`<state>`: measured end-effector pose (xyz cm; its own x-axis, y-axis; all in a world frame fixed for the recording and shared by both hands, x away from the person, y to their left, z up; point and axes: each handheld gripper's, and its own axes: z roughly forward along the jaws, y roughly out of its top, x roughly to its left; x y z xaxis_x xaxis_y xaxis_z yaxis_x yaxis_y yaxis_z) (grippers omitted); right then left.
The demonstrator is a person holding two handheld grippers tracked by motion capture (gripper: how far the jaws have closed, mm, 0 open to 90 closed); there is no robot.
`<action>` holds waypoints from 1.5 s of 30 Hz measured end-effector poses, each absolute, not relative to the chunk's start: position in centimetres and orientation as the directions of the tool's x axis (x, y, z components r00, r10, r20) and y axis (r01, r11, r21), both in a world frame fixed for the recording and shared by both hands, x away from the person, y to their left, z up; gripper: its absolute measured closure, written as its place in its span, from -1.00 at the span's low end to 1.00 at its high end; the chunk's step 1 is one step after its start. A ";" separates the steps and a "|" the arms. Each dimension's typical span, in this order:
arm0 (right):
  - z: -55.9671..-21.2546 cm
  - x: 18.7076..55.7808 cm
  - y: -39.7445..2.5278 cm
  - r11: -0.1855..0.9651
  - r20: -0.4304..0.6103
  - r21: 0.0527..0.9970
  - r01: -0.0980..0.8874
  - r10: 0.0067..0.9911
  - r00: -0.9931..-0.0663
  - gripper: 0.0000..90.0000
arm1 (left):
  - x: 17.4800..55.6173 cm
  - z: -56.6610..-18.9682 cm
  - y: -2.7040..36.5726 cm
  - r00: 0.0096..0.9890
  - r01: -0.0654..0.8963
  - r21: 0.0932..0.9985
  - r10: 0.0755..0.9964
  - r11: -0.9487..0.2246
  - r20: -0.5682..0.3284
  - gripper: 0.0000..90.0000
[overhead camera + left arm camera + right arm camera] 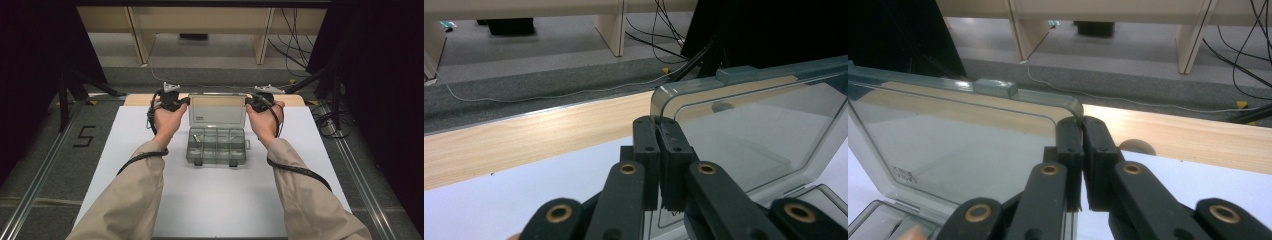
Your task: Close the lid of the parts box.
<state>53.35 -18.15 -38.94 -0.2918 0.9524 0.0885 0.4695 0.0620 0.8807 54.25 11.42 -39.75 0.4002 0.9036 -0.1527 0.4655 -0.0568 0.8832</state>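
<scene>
Lid (217,109) upright, pinched by both tongs (659,137) (1082,135).

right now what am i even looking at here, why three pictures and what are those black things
A person sits at a table holding a hand-held gripper in each hand: the left gripper and the right gripper. The black things are each tool's two jaws.

The high view comes from a fixed camera above, looking down over the person's forearms. The other two come from cameras riding on each gripper, looking along its jaws.

On the white surface lies a clear plastic compartment box with its lid standing open. Each gripper is shut on an upper corner of that lid, the left gripper on one side, the right gripper on the other.
</scene>
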 end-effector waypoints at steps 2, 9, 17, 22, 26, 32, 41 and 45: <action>-38.9 53.2 -18.2 0.064 0.088 0.882 0.467 0.951 -0.296 0.94 | 54.1 -39.7 11.5 0.407 0.462 0.884 0.901 -0.064 -0.148 0.95; -38.9 52.4 -18.2 0.075 0.077 0.888 0.454 0.949 -0.307 0.94 | 53.6 -39.7 11.5 0.415 0.452 0.889 0.899 -0.072 -0.138 0.95; -39.0 51.6 -18.2 0.084 0.065 0.896 0.436 0.947 -0.314 0.94 | 53.1 -39.7 11.6 0.426 0.443 0.893 0.896 -0.082 -0.129 0.95; -39.1 51.2 -18.3 0.084 0.062 0.901 0.426 0.946 -0.318 0.94 | 52.8 -39.7 11.7 0.431 0.437 0.895 0.894 -0.090 -0.121 0.95; -39.0 50.9 -18.3 0.089 0.060 0.899 0.429 0.945 -0.321 0.94 | 52.6 -39.7 11.7 0.432 0.431 0.898 0.895 -0.091 -0.117 0.95; -39.2 50.5 -18.2 0.096 0.046 0.906 0.411 0.945 -0.323 0.94 | 52.2 -39.8 11.7 0.433 0.421 0.902 0.895 -0.096 -0.107 0.95; -39.3 50.0 -18.2 0.102 0.036 0.912 0.398 0.945 -0.324 0.94 | 51.7 -40.0 11.6 0.434 0.405 0.908 0.897 -0.106 -0.089 0.95; -39.4 49.7 -18.2 0.108 0.029 0.914 0.391 0.944 -0.329 0.93 | 51.4 -40.0 11.6 0.436 0.396 0.912 0.896 -0.110 -0.081 0.95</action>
<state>49.75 -18.24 -39.38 -0.3287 0.9440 0.0291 0.3915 0.1081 0.9138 51.43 11.62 -40.05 0.4355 0.8965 -0.0813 0.3962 -0.1098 0.9116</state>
